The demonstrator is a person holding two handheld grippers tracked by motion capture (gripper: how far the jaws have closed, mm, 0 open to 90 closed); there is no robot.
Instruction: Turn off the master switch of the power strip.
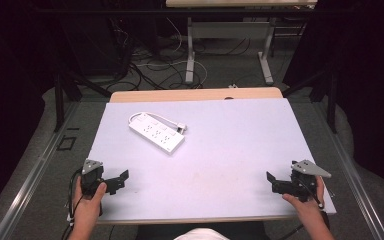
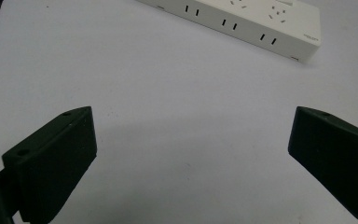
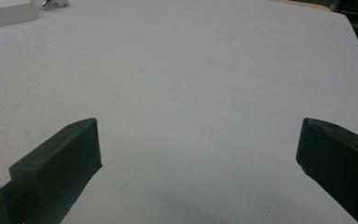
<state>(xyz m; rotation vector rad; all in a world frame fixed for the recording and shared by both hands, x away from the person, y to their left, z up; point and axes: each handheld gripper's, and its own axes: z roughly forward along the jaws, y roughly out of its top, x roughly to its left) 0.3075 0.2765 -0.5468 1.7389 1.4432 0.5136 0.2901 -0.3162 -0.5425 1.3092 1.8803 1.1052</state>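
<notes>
A white power strip (image 1: 156, 132) lies at an angle on the white table (image 1: 220, 150), left of centre toward the back, with its short cord and plug (image 1: 180, 129) curled beside it. My left gripper (image 1: 121, 179) rests at the front left corner, held by a hand, jaws wide open and nothing between them. Its own view shows the power strip (image 2: 242, 21) ahead, well beyond the jaws. My right gripper (image 1: 271, 180) sits at the front right corner, also open. The corner of the power strip (image 3: 7, 14) and the plug (image 3: 55, 3) lie far off in the right gripper view.
The table's wooden back edge (image 1: 195, 95) shows beyond the white surface. Behind it the floor carries tangled cables (image 1: 155, 70) and the legs of another table (image 1: 190, 55). Dark frame posts (image 1: 59, 100) stand at both sides.
</notes>
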